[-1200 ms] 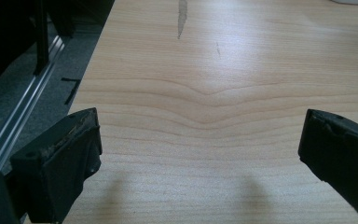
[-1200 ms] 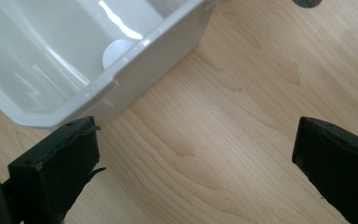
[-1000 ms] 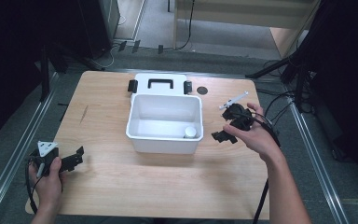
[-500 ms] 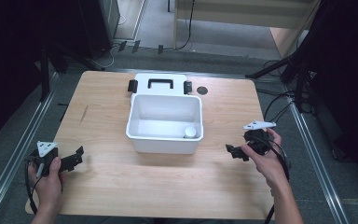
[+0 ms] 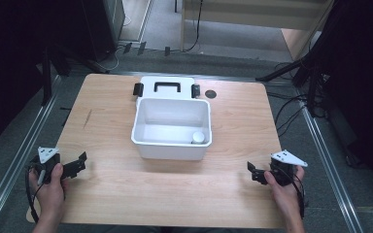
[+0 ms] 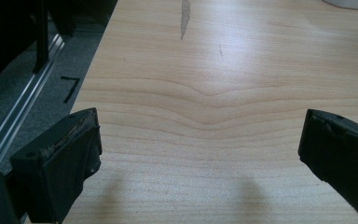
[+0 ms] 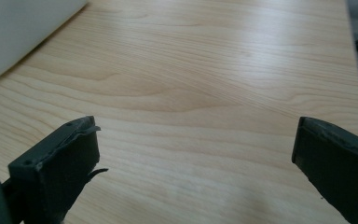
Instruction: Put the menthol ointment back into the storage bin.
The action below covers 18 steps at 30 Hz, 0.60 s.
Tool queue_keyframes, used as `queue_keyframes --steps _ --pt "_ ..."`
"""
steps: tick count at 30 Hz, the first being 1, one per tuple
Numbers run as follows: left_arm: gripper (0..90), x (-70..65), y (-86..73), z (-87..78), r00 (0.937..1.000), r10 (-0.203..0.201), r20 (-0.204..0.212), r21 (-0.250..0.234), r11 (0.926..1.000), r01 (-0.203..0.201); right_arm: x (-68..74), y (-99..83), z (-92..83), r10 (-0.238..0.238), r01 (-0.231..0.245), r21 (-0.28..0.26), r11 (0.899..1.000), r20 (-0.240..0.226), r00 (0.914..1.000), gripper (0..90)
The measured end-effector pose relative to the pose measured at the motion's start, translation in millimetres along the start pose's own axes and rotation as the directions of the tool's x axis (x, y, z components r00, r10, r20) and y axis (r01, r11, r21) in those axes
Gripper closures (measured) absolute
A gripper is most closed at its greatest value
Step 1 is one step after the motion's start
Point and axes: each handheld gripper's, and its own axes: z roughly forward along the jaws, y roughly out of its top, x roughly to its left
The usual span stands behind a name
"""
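- White rectangular plastic bin [image 5: 171, 128] at frame centre on the pale wooden table [image 5: 126, 194], holding what looks like a small white jar [image 5: 198, 138]
- Left gripper [image 5: 77, 166] lower left, jaws apart, empty
- Right gripper [image 5: 253, 174] lower right, jaws apart, empty

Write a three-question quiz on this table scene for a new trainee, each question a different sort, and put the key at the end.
1. True or false: the white bin stands on the wooden table with its lid closed on top.
2. Multiple choice: the small white round object lies in the bin's A) near right corner, B) far left corner, C) middle.
3. Fill in: the left gripper and the right gripper are both ____, with nothing between their jaws.

Key
1. False: the bin is open, and the lid with the black handle lies flat on the table behind it.
2. A.
3. Open.
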Motion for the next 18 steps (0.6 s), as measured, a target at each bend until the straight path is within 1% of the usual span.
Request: queue_keyframes --steps 1,5,6,7,9,10,14,16,18 --pt "0.0 -0.1 0.0 0.1 1.0 0.0 -0.001 -0.002 1.0 0.0 -0.7 -5.0 -2.8 0.001 -0.001 -0.016 1.0 0.016 0.9999 1.3" --pt "0.0 -0.7 -0.1 0.3 1.0 0.003 -0.001 0.0 1.0 -0.003 -3.2 -19.5 -10.7 0.022 -0.021 -0.045 0.999 0.012 0.9997 1.3" --pt "0.0 -0.9 -0.1 0.3 1.0 0.003 -0.002 -0.002 1.0 -0.003 -3.7 -22.0 -12.2 0.017 -0.016 -0.052 0.999 0.017 0.9997 1.3" --pt "0.0 -0.8 -0.1 0.4 1.0 0.003 -0.002 -0.003 1.0 -0.003 -4.8 -27.3 -15.4 0.015 -0.014 -0.058 0.998 0.031 0.9994 2.0" --pt "0.0 -0.7 -0.1 0.4 1.0 0.003 -0.002 -0.002 1.0 -0.003 -6.6 -32.3 -19.8 0.042 -0.042 -0.068 0.997 0.008 0.9991 2.3" --pt "0.0 -0.6 -0.1 0.4 1.0 0.003 -0.001 -0.002 1.0 -0.003 -7.4 -34.5 -22.8 0.043 -0.042 -0.082 0.996 0.011 0.999 2.7" --pt "0.1 -0.9 -0.1 0.3 1.0 0.003 -0.001 0.0 1.0 -0.003 -8.7 -41.8 -31.2 0.065 -0.064 -0.088 0.994 0.002 0.9979 3.4" --pt "0.0 -1.0 -0.2 0.2 1.0 0.005 -0.002 -0.001 1.0 -0.005 -8.6 -42.3 -32.0 0.065 -0.064 -0.093 0.994 0.004 0.9979 3.6" --pt "0.1 -1.2 -0.1 0.1 1.0 0.009 -0.002 0.0 1.0 -0.009 -9.1 -41.0 -29.9 0.07 -0.069 -0.08 0.994 0.014 0.9974 4.4"
